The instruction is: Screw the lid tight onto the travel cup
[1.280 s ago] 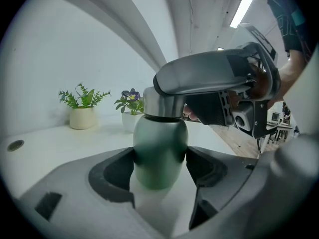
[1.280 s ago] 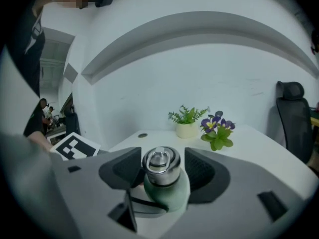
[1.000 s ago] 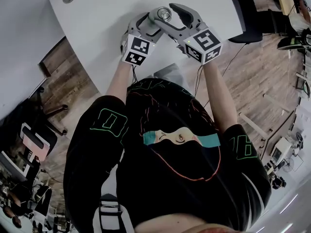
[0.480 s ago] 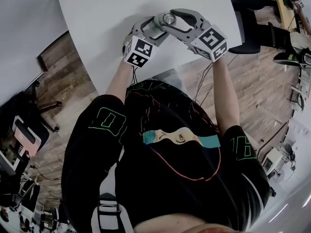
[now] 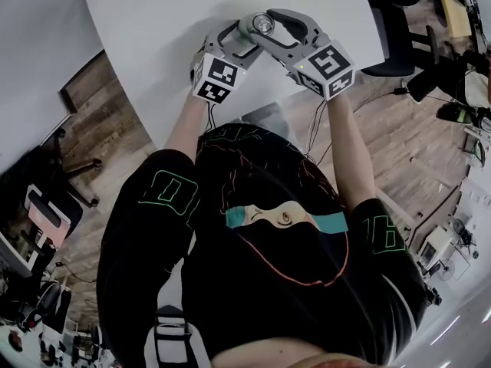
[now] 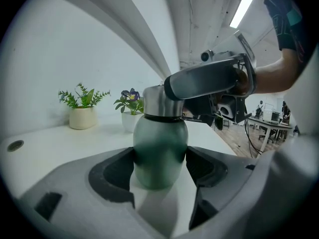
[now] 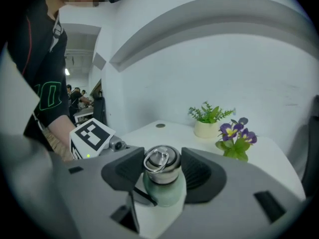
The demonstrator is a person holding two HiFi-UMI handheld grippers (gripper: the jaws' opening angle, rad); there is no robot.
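Two grips share the work here. The left hand-held gripper is clamped on the green body of the travel cup, which stands upright on the table between its pads. The right hand-held gripper reaches in over it. Its jaws have just been closing and now press on both flanks of the steel lid, holding it at a fairly wide spread.

The likeliest failure is slip. The lid is smooth, round metal gripped on a narrow band, so a hard twist could make the pads skate around it without turning it.

The same twist also passes down into the cup. Its body bulges between the left pads, so it could spin in them or ride upward.

The right hand-held gripper comes at the lid on a slant, not straight down the cup's axis. Turning from that angle may lever the lid sideways and cross the threads. Whether the lid sits square cannot be told from here.

The loose ring on top lies close to one right pad and could snag on it.

The right jaw also passes just above the left pads, so a long turn may knock the two together.
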